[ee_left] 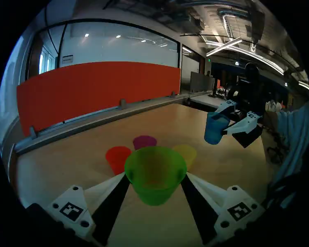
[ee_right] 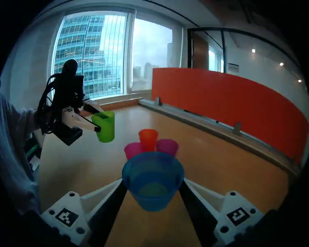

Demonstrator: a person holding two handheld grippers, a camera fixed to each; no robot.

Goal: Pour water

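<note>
Firmly, left hand-held gripper (ee_left: pixel 155 178) clamps green cup (ee_left: pixel 155 162) — right hand-held gripper (ee_right: pixel 153 184) clamps blue cup (ee_right: pixel 153 171) (both translucent).

A wooden table (ee_left: pixel 220 136) is bordered along its far edge by an orange partition (ee_left: pixel 92 90), above which a glass wall (ee_left: pixel 113 45) is set. A red cup (ee_left: pixel 117 158), a purple cup (ee_left: pixel 144 141) and a yellow cup (ee_left: pixel 188 153) are clustered on the table. Strip lights (ee_left: pixel 224 45) are hung overhead. High-rise towers (ee_right: pixel 80 49) are framed by a window (ee_right: pixel 129 53).
</note>
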